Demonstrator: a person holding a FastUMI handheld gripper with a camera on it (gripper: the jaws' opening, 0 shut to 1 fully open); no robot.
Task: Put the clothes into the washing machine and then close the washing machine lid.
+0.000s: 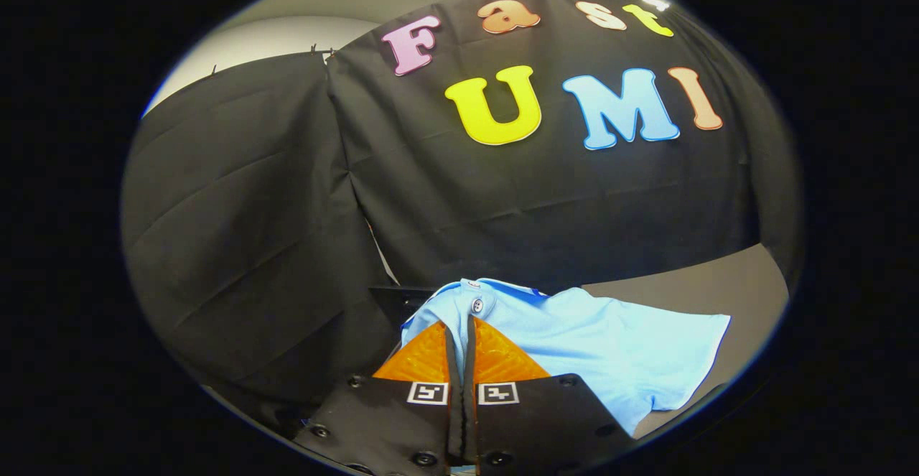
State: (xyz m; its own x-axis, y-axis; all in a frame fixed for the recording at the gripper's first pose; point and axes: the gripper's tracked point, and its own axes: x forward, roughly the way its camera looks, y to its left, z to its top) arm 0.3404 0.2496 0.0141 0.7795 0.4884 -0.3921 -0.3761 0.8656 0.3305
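Gripper view, gripper (pixel 459 332): I see its fingers pressed almost together, tips at the collar; I judge cloth is pinched between them.
Shirt: the light blue short-sleeved polo shirt (pixel 603 347) hangs from my fingertips, its body and sleeve trailing right over the dark grey worktop (pixel 725 278).
Long axis: collar to hem, running rightward.
Washing machine: I can't place it from here.

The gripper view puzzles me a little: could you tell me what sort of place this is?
Likely a staged recording booth, not a home laundry room: black cloth hangs as walls, and a light blue shirt lies on a dark tabletop. The gripper looks shut on the shirt's button placket.
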